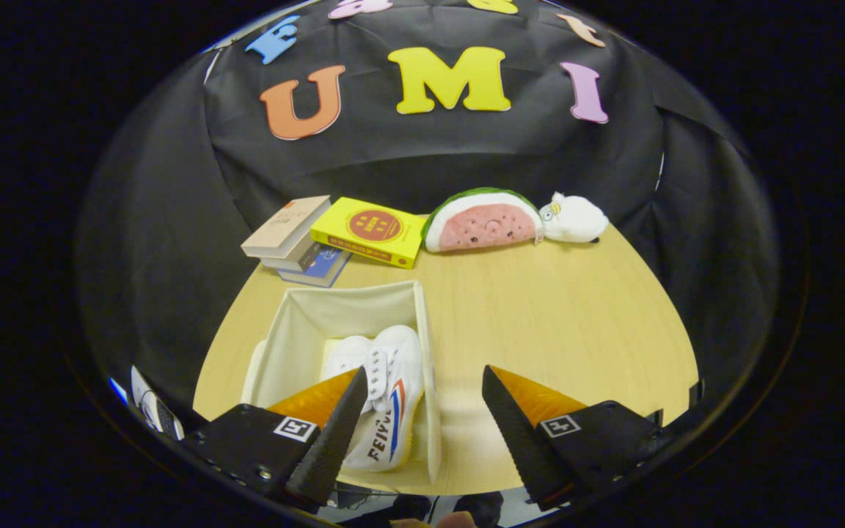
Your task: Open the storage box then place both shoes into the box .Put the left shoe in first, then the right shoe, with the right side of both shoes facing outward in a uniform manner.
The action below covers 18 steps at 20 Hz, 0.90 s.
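An open white fabric storage box stands on the wooden table, just ahead of my left finger. Inside it lie two white canvas shoes side by side, the nearer one showing a red and blue stripe on its side. My gripper hovers above the box's right wall, open, with nothing between its fingers. The left finger covers part of the shoes; the right finger is over bare table.
Beyond the box, a stack of books and a yellow book lie at the table's far side. A watermelon plush and a white plush rest beside them. The table ends at black cloth.
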Motion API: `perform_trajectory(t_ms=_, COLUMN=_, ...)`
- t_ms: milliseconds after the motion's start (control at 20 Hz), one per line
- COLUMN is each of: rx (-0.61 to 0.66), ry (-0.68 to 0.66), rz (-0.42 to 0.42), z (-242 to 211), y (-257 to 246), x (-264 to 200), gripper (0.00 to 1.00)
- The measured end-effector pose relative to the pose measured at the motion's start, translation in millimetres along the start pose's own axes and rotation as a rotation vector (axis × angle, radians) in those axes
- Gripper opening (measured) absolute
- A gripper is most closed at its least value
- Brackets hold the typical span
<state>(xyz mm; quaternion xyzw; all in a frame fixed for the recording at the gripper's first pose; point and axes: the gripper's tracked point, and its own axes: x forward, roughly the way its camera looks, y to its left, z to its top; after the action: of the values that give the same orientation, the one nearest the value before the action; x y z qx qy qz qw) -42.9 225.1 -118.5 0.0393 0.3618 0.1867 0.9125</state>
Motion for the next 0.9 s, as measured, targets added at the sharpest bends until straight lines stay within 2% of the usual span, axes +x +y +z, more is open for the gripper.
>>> perform_trajectory(t_ms=450, rx=0.002, ry=-0.319, rz=-0.131, z=59.4, y=-74.0, x=-97.0, gripper=0.96)
perform_trajectory(t_ms=900, rx=0.011, ry=-0.441, rz=-0.213, z=79.9, y=-108.8, x=-151.4, gripper=0.96)
